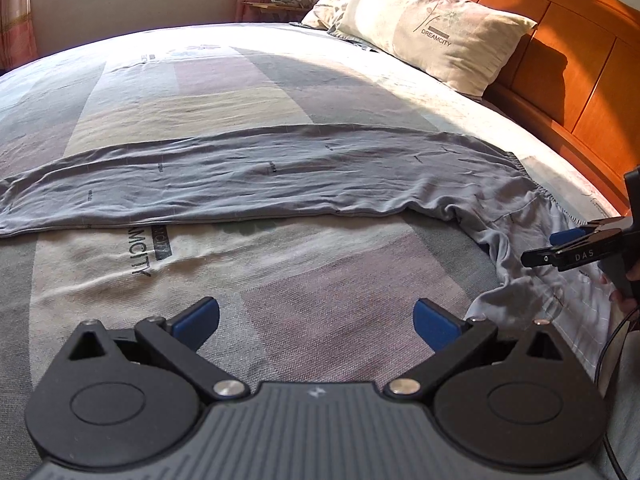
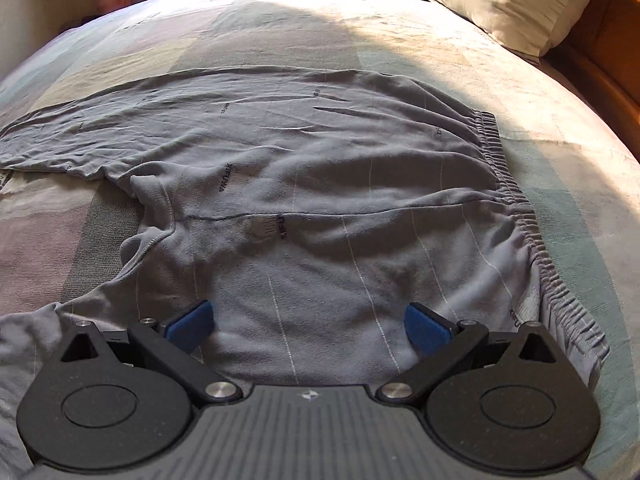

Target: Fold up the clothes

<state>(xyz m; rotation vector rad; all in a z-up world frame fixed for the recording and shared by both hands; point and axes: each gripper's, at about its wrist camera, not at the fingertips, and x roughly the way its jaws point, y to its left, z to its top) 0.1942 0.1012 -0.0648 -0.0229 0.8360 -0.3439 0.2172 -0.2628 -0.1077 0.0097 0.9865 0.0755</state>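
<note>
Right wrist view shows the grey trousers rumpled on the bed, both the right gripper and left gripper gaping and empty, so a shallow pinch may drag one thin layer and bunch it.

1. The grey trousers ahead of the right tool are thin, soft, matt knit cloth, creased, with a gathered elastic waistband.
2. The bed cover under the left tool is coarse, matt woven cloth.
3. Both tools have matt black plastic arms, shiny metal pivot pins and blue, rubbery-looking pads.
4. The headboard, far right of the left tool, is glossy orange-brown wood.
5. The pillow is matt, wrinkled cloth.
</note>
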